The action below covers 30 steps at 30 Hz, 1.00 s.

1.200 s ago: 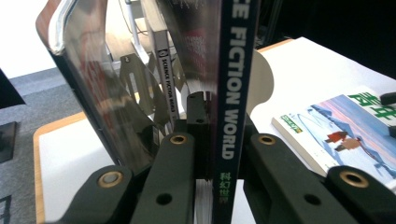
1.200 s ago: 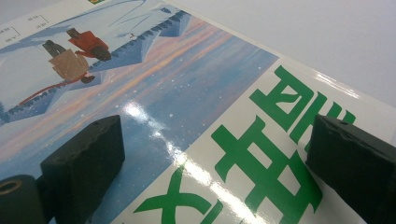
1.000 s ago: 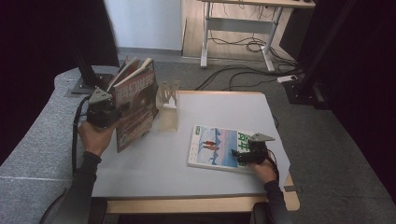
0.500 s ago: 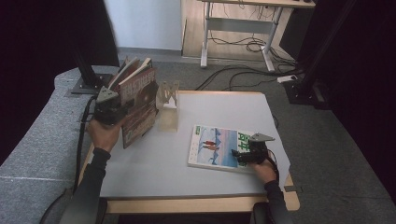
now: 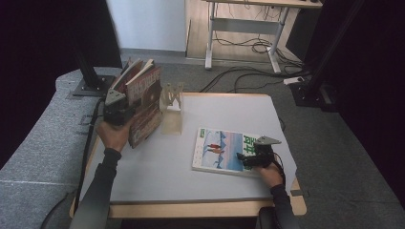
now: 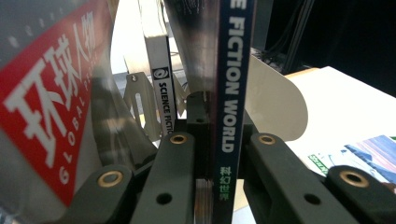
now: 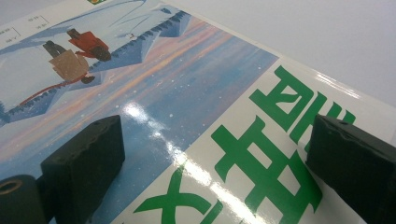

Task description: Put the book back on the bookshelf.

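Left gripper view: the jaws are pressed against both faces of an upright magazine (image 6: 232, 88) whose dark blue spine reads "FICTION WORLD"; the spine rises between the two jaw arms and out of the top of the frame. A red-covered magazine (image 6: 46, 116) with white characters and "GLOBAL" lettering stands close at the left edge of this view. Behind the jaws, a thin white spine (image 6: 163, 100) marked "SCIENCE FICTION" stands upright against a pale rack (image 6: 140, 105). A rounded pale plate of that rack shows to the right of the blue spine.

High view: the left gripper (image 5: 119, 109) holds the bundle of upright magazines at the left edge of the tabletop (image 5: 157, 167), just beside the rack (image 5: 172, 107), which stands near the far edge. The bundle leans slightly, its tops fanning apart.

Right gripper view: the jaws are spread wide, both tips low over the glossy cover of a flat magazine (image 7: 187, 107) bearing large green characters and a snow scene with two figures. Whether the tips touch the cover cannot be told.

High view: the right gripper (image 5: 248, 158) sits over the near right part of that flat magazine (image 5: 215, 148), which lies on the right half of the tabletop, well apart from the rack.
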{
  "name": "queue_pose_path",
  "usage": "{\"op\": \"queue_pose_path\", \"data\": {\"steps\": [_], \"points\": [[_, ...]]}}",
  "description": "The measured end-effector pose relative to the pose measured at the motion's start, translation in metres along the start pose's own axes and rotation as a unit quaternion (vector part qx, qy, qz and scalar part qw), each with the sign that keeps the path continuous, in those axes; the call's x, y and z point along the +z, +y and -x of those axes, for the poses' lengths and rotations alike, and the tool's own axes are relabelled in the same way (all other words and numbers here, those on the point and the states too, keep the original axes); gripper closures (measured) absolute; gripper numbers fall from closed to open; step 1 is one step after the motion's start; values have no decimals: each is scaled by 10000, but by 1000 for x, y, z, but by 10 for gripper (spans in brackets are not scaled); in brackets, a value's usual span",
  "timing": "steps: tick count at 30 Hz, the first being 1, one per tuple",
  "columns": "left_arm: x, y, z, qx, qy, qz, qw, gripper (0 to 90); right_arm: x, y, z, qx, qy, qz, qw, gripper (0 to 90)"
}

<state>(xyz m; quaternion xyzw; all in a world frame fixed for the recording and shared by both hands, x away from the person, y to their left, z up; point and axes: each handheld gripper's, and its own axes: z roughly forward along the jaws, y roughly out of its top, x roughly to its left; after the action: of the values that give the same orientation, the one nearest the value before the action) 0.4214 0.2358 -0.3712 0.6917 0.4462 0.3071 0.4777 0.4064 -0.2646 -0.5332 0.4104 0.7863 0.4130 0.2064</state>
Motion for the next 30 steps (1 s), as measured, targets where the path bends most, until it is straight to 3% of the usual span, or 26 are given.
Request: {"op": "queue_pose_path", "data": {"steps": [11,22,30], "points": [[2,-11,-3,-43,-75,-72,9999,839,0,0,0,-7,-1,-4,10000,38],[-9,-14,0,191,-112,-552,9982,819,0,0,0,-11,-5,-2,10000,38],[-14,-19,-2,48,-230,-755,9969,817,0,0,0,-17,-6,-1,10000,38]]}}
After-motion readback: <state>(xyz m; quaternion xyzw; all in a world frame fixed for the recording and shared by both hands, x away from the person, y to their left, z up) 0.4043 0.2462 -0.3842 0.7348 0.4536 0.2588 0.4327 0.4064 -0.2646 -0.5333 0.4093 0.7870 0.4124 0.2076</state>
